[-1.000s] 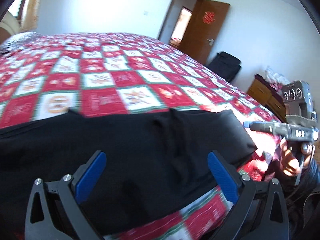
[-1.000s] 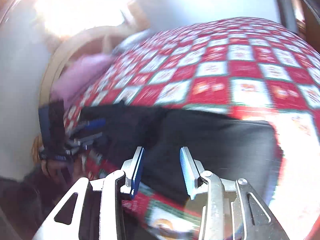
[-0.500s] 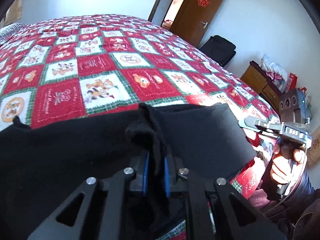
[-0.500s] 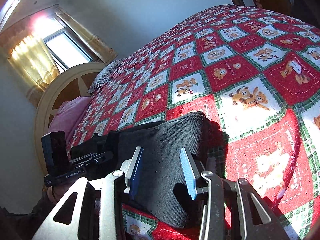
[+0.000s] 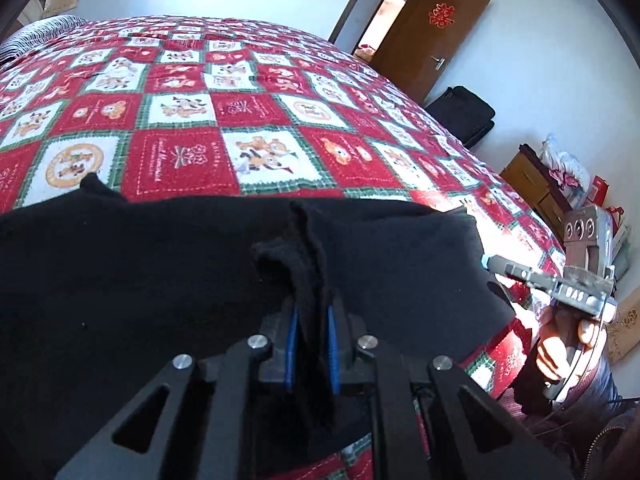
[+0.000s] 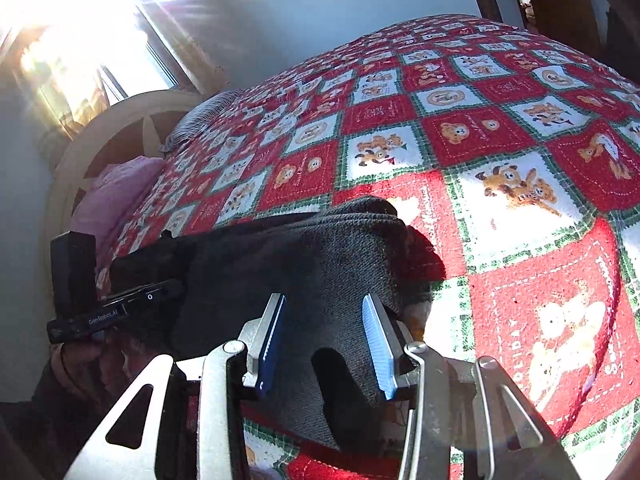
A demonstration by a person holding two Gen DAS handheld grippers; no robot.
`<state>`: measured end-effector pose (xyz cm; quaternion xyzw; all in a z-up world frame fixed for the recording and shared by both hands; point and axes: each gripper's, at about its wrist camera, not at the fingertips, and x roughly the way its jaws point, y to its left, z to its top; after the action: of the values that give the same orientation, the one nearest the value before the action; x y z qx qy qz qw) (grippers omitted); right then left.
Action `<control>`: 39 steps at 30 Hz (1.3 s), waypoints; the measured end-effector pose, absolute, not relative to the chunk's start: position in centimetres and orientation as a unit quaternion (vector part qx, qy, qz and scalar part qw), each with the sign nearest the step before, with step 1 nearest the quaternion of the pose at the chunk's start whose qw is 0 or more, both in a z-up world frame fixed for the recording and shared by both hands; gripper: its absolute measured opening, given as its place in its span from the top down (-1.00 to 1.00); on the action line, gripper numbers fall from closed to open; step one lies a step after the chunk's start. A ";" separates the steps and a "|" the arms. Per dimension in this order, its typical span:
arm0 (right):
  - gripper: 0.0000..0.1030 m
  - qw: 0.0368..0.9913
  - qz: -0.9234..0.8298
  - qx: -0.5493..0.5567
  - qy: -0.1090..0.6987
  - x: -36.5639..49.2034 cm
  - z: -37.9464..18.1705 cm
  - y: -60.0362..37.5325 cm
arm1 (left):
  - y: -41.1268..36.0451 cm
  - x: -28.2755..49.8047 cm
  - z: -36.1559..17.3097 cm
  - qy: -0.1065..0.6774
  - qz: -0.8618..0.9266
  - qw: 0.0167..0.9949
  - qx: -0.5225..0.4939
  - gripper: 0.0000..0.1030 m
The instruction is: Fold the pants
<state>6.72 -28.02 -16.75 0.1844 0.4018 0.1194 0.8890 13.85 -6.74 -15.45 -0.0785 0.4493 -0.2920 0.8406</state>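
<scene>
Black pants [image 5: 140,272] lie across the near edge of a red, white and green checked bedspread [image 5: 248,120]. My left gripper [image 5: 313,340] is shut on a raised pinch of the black fabric, which stands up between its blue pads. In the right wrist view the pants [image 6: 320,248] end in a blunt fold near the bed's edge. My right gripper [image 6: 325,340] is open just over that end, with cloth lying between its fingers and the pads apart from it. The left gripper's tip [image 6: 172,288] shows at the far left there.
A person's hand [image 5: 560,352] holds the right gripper at the bed's right side. A wooden door [image 5: 436,28], a black bag [image 5: 460,112] and a wooden cabinet [image 5: 532,184] stand beyond the bed. A round headboard [image 6: 100,128] and pink pillow [image 6: 112,192] are at its head.
The left jaws went from wide open to shut on a pinch of the pants and have stayed shut. The right gripper sank closer to the pants' end, its jaws unchanged.
</scene>
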 end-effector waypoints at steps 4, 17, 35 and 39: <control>0.19 0.907 0.084 0.153 0.382 8.5 -15.3 -28.3 | -6.7 14.1 -15.5 0.453 -0.292 0.838 -0.083 0.68; 0.84 0.862 0.120 0.251 0.423 11.2 -17.3 -32.7 | -7.3 13.7 -15.4 0.443 -0.292 0.845 -0.065 0.33; 0.73 0.900 0.082 0.178 0.389 12.1 -14.5 -33.0 | -8.1 13.1 -15.7 0.425 -0.297 0.854 -0.052 -0.01; 0.73 0.887 0.089 0.175 0.418 12.6 -15.6 -32.6 | -8.2 13.0 -15.6 0.423 -0.297 0.854 -0.052 -0.07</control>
<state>12.55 -32.64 -15.64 0.1752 0.4177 0.0890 0.8871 12.97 -8.23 -15.62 -0.0523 0.4231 -0.2969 0.8545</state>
